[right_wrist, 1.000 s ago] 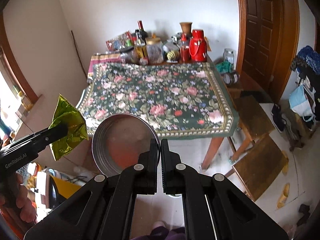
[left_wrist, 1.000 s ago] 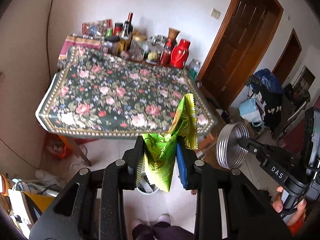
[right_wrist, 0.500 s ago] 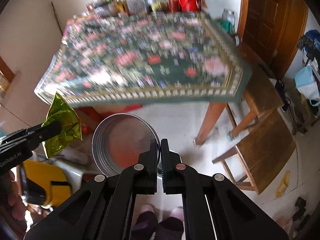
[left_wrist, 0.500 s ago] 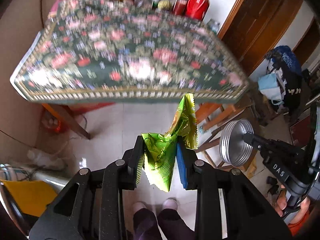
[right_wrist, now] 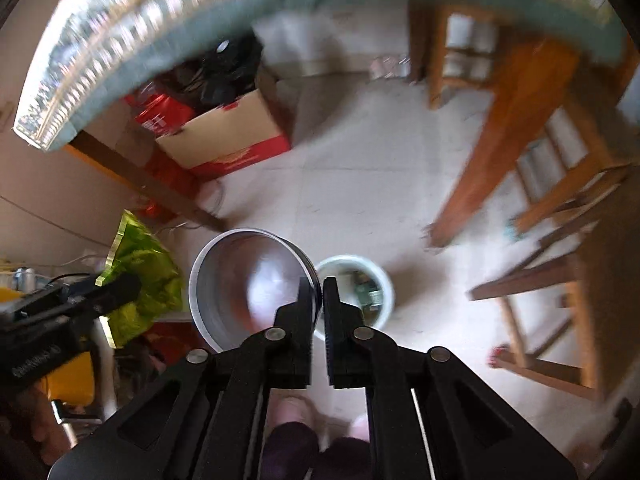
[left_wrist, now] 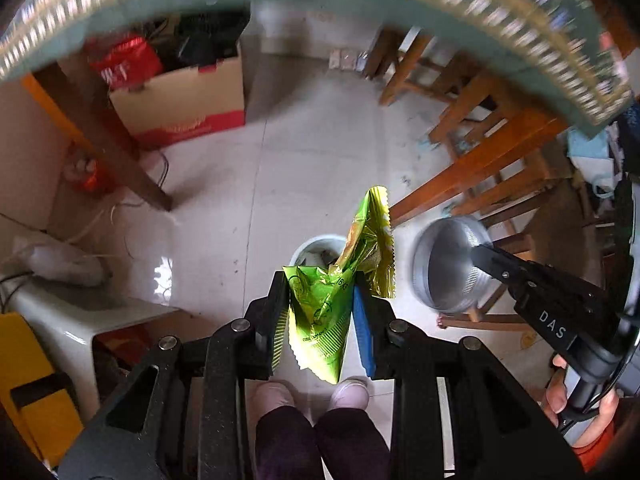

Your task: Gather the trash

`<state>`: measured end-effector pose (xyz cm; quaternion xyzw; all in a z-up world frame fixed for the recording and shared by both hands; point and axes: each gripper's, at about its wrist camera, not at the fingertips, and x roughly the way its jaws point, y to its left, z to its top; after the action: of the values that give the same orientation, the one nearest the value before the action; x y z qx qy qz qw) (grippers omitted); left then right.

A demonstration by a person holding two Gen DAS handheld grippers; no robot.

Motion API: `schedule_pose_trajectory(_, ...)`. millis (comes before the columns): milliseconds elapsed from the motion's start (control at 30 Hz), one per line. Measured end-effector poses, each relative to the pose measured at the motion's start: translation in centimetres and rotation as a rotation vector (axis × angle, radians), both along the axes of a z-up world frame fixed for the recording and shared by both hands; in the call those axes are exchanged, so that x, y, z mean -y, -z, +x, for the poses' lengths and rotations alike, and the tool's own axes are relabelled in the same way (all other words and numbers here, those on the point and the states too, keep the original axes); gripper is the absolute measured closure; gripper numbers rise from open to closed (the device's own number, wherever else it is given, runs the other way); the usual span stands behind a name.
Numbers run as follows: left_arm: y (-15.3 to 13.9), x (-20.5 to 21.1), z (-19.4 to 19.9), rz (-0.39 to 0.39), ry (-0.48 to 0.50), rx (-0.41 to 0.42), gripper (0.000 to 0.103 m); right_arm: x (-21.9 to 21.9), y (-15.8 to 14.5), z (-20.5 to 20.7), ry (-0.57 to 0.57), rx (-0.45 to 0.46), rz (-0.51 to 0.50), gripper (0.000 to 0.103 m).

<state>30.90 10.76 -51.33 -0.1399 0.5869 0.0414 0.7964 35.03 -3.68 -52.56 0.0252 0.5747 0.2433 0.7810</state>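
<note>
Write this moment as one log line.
left gripper: grips green wrapper | right gripper: jaws just opening, metal tin between | white bin: on floor

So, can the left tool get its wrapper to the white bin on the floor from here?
Probably yes. The left tool holds the green wrapper above the bin, whose open top shows just beyond it. Only bare floor surrounds the bin; the metal tin sits off to one side.
</note>
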Motion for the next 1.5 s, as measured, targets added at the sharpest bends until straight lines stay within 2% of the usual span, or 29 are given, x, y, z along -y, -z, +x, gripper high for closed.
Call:
schedule_pose_trajectory(33, 1.0, -0.1, 0.1, 0.004, -0.002, -0.008, 0.073, -0.2, 1.3, 0.3, -0.002, -0.025, 0.014, 0.076)
schedule_pose_trajectory(100, 3.2, -0.2, 0.4, 0.011, -0.005, -0.024, 0.073, -0.6, 3.9, 0.8, 0.009, -0.067, 0.006, 0.059)
schedule_pose_trajectory(267, 7.6, 0.4, 1.3, -0.018, 0.000, -0.067, 0.073, 0.1, 6.8, 1.1, 0.035, -0.081, -0.038, 0.059)
schedule_pose_trajectory(467, 11.4, 3.2, 3.4, -0.059, 0.035, -0.116, 0.072, 2.2, 7.0, 1.6, 0.062, -0.096, -0.062, 0.059)
schedule_pose_trajectory(533, 12.2, 3.7, 4.2, -0.061, 0.025, -0.139, 0.060, 2.9, 6.5, 1.5, 0.063, -0.085, -0.076, 0.059)
schedule_pose_trajectory(567, 12.9, 4.0, 4.6, -0.048, 0.015, -0.161, 0.048, 3.1, 6.2, 1.4, 0.061, -0.080, -0.081, 0.059)
schedule_pose_trajectory(667, 14.3, 4.9, 5.1, -0.009, -0.002, -0.209, 0.046, 3.8, 5.3, 1.4, 0.055, -0.080, -0.090, 0.059)
schedule_pose_trajectory(767, 13.4, 5.2, 4.7, -0.007, -0.007, -0.234, 0.046, 4.4, 3.9, 1.3, 0.057, -0.073, -0.077, 0.059)
schedule_pose_trajectory(933, 7.6, 5.7, 3.7, 0.007, 0.006, -0.195, 0.046, 5.3, -0.9, 0.8, 0.056, -0.042, -0.053, 0.059)
schedule_pose_trajectory(1067, -0.3, 6.3, 2.5, 0.008, 0.023, -0.135, 0.046, 6.0, -6.5, 0.1, 0.044, -0.002, -0.033, 0.059)
schedule_pose_trajectory(1233, -11.7, 7.0, 0.4, 0.048, 0.032, -0.023, 0.046, 6.8, -15.6, -1.5, 0.027, 0.079, -0.005, 0.059)
schedule_pose_trajectory(1267, -14.7, 7.1, -0.3, 0.053, 0.030, 0.012, 0.046, 7.1, -17.5, -1.9, 0.025, 0.101, 0.002, 0.059)
schedule_pose_trajectory(1400, -23.6, 7.1, -3.1, 0.051, 0.027, 0.140, 0.046, 8.4, -26.0, -4.8, 0.020, 0.231, 0.029, 0.059)
schedule_pose_trajectory(1500, -30.4, 7.2, -5.9, 0.061, 0.042, 0.254, 0.046, 9.1, -31.1, -7.4, 0.030, 0.328, 0.046, 0.059)
